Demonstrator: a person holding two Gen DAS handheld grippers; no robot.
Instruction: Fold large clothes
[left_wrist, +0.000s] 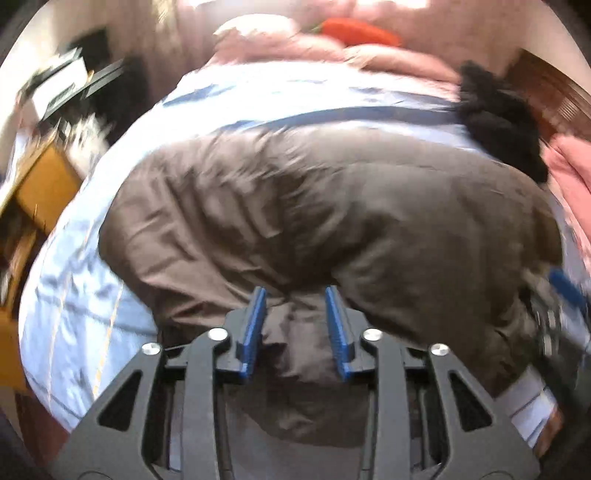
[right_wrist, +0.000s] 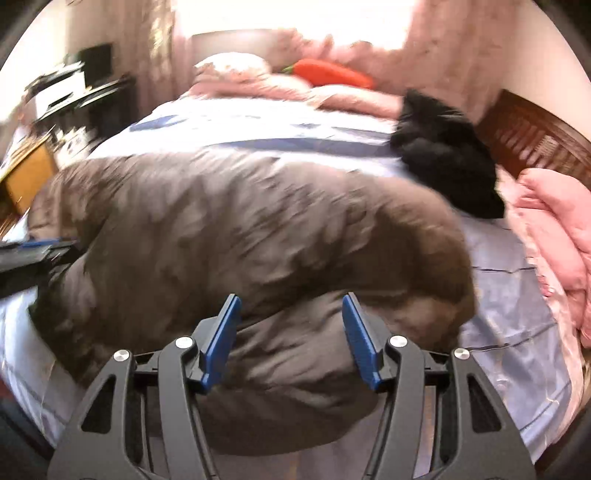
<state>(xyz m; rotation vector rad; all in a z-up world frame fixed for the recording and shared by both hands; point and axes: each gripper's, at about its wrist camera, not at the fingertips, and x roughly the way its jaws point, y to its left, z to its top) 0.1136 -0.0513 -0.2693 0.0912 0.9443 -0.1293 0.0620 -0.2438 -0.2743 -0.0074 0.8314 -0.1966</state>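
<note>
One brown coat (left_wrist: 314, 206) lies bunched across the near half of one bed sheet (left_wrist: 74, 314), pale blue with darker stripes. One black furry garment (right_wrist: 447, 155) sits at the far right, one pink quilt (right_wrist: 554, 240) beyond it, one orange carrot toy (right_wrist: 332, 75) farthest off. Two grippers: the left gripper (left_wrist: 295, 325) pinches a fold of coat between partly spread fingers; the right gripper (right_wrist: 291, 332), wider, clamps a thicker bunch.

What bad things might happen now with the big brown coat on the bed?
1. The brown coat looks thick and bunched in both claws, left claw and right claw, so a bundle might slip out.
2. The black fluffy thing touches the coat's far edge; folding could drag it along.
3. The pink blanket is piled close by, so the coat might snag it.
</note>
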